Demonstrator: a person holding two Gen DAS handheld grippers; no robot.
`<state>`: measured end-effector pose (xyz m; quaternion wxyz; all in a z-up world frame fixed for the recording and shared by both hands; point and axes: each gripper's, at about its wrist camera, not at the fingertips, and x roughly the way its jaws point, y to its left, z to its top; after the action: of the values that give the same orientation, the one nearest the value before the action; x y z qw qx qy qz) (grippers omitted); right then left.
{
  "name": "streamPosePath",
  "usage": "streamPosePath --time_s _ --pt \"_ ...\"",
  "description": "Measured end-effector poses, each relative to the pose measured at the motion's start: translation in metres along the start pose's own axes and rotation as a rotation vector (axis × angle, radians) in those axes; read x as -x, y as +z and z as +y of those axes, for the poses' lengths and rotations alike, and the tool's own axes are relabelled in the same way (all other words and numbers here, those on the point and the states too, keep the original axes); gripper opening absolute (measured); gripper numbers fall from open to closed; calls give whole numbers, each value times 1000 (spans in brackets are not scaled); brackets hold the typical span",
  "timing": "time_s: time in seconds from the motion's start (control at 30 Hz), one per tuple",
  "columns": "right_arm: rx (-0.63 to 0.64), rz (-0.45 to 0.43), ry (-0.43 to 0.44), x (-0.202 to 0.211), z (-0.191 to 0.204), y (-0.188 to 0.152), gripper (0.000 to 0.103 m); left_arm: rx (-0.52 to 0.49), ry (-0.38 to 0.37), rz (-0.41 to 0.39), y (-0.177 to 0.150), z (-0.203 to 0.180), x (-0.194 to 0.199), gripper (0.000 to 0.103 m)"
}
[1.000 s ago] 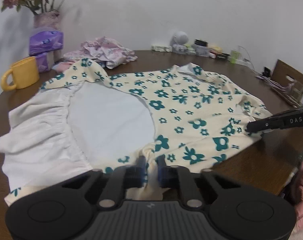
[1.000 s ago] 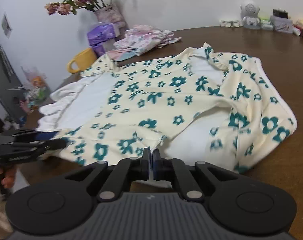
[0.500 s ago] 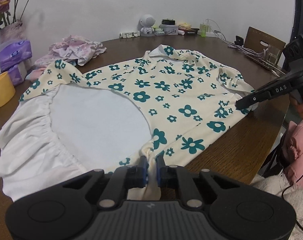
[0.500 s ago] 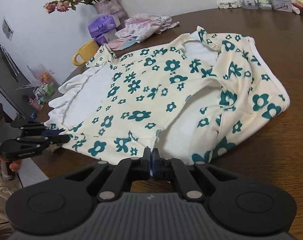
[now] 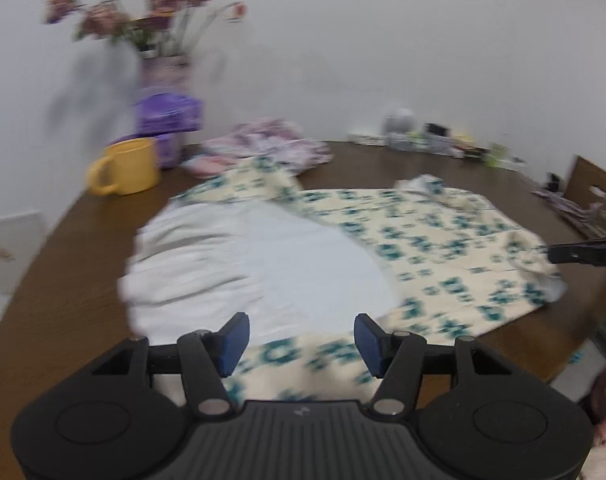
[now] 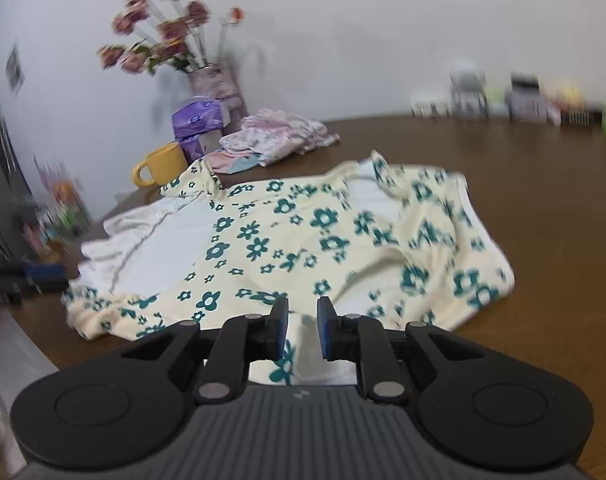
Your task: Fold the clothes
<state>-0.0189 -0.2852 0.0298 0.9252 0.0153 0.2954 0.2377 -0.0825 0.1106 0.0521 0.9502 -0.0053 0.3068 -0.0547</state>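
Observation:
A cream garment with teal flowers (image 5: 431, 240) (image 6: 287, 240) lies spread on the brown table, its white lining (image 5: 263, 264) turned up on the left side. My left gripper (image 5: 301, 338) is open wide just above the near hem, holding nothing. My right gripper (image 6: 302, 328) is partly open at the garment's other near edge, with cloth lying below its fingers but not pinched. The right gripper's fingers (image 5: 583, 254) show at the right edge of the left wrist view, beside the garment's corner. Both views are motion-blurred.
A yellow mug (image 5: 127, 166) (image 6: 163, 162), purple tissue packs (image 5: 169, 114) and a vase of flowers (image 6: 215, 80) stand at the far left. A pink crumpled garment (image 6: 279, 136) lies behind. Small items line the far wall (image 6: 515, 100). The table edge (image 5: 543, 360) is near.
Both grippers have opened and let go of the garment's hem, which now lies on the table. Both cameras have pulled back and tilted upward.

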Motion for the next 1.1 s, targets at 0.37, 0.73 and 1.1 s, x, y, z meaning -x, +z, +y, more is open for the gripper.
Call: streamPosePath --time_s 0.37,0.73,1.1 --pt "161 15 -65 -53 59 -16 30 -18 11 72 -13 8 -37 56" --pt "128 54 -47 -62 48 -26 32 -170 46 11 -16 -2 -9 2" --pt "146 6 -68 -60 53 -34 33 -70 82 61 -18 13 -31 49"
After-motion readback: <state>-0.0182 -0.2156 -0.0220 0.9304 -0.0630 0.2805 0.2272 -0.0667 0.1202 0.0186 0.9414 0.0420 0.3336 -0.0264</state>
